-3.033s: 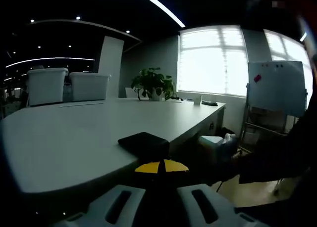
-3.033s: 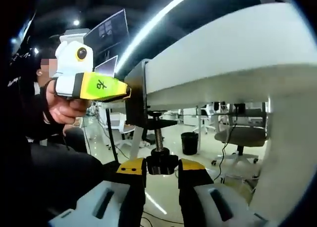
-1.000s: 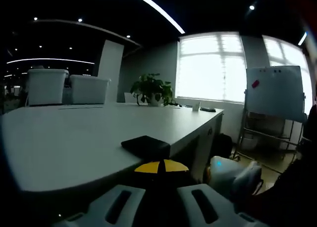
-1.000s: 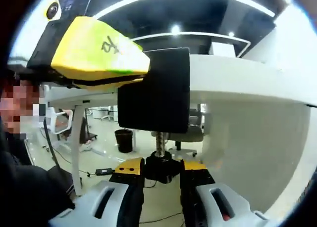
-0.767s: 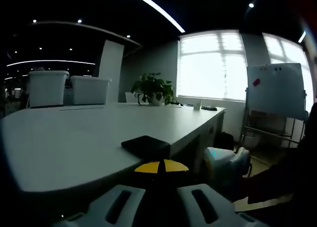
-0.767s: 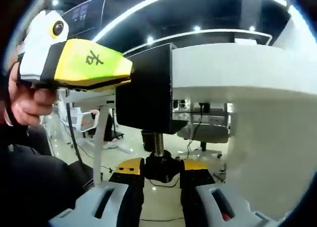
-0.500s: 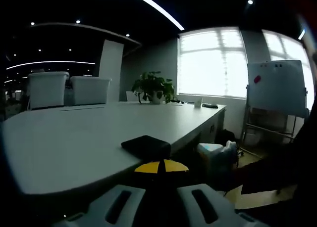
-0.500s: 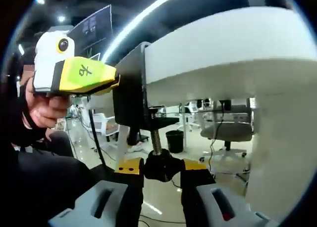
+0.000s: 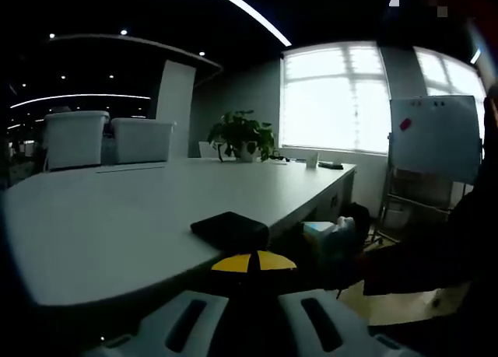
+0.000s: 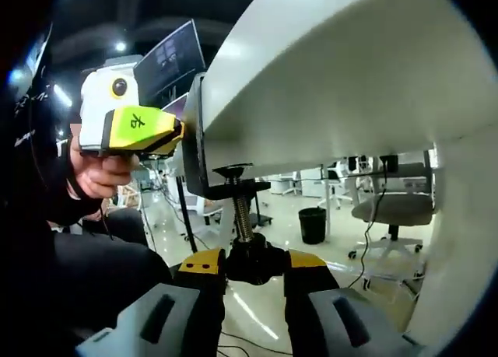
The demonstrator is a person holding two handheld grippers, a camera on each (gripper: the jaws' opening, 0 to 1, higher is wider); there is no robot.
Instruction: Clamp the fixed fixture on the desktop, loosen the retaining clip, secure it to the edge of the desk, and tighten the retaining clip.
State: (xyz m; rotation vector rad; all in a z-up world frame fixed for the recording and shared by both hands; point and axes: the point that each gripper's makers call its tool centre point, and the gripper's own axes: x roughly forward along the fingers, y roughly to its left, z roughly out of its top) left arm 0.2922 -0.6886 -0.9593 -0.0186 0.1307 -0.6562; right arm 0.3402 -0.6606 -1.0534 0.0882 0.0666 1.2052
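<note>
Right gripper view: the right gripper point(image 10: 254, 270) sits under the desk point(image 10: 350, 77) with its jaws closed on the black knob point(image 10: 250, 262) at the foot of the screw point(image 10: 241, 217). Above the jaws, the clamp point(image 10: 204, 151) straddles the desk edge, its pad pressed up against the underside of the desktop. To the upper left of these jaws, the left gripper point(image 10: 173, 138) comes in, a hand point(image 10: 99, 170) wrapped round it, its tip right at the clamp's outer face; whether it pinches the clamp or merely touches it can't be told from here.

Left gripper view: the yellow jaw tips meet just short of the clamp's black top plate point(image 9: 230, 229), which lies on the desktop at the near edge; what they hold is hidden.

This looks like the tightening stage. To do it well, keep the left side steadying the clamp square to the edge, and turn the knob about the screw's own axis, no sideways pull, until the pad bites firmly.
</note>
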